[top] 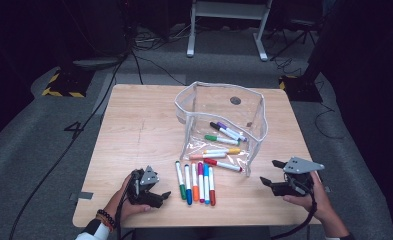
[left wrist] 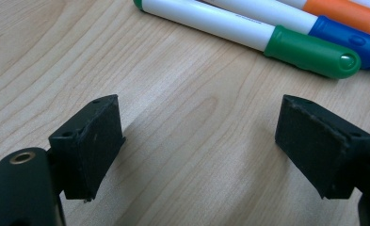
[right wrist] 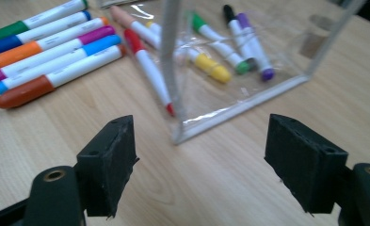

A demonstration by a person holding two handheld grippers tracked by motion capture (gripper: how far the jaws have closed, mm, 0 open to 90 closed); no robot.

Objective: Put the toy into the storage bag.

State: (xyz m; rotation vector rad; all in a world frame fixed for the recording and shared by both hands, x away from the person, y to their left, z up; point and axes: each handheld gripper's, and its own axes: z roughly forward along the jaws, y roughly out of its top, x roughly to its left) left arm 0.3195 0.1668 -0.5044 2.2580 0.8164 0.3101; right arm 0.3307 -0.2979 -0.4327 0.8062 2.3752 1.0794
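A row of several capped markers [top: 196, 181] lies on the wooden table [top: 134, 135] near its front edge. Behind them stands a clear pouch [top: 219, 85] with a white rim and several markers inside; a red marker [top: 224, 165] lies at its mouth. My left gripper [top: 162, 196] rests low on the table just left of the row, open and empty. In the left gripper view the green-capped marker [left wrist: 309, 52] lies a little beyond its jaws. My right gripper [top: 270, 172] is right of the pouch, open and empty. Its jaws face the pouch's corner [right wrist: 173, 94].
The pouch fills the table's right centre. Bare wood lies left of it and along the right edge. Beyond the table are a grey floor, black cables [top: 99, 105] and a white stand's legs [top: 226, 30].
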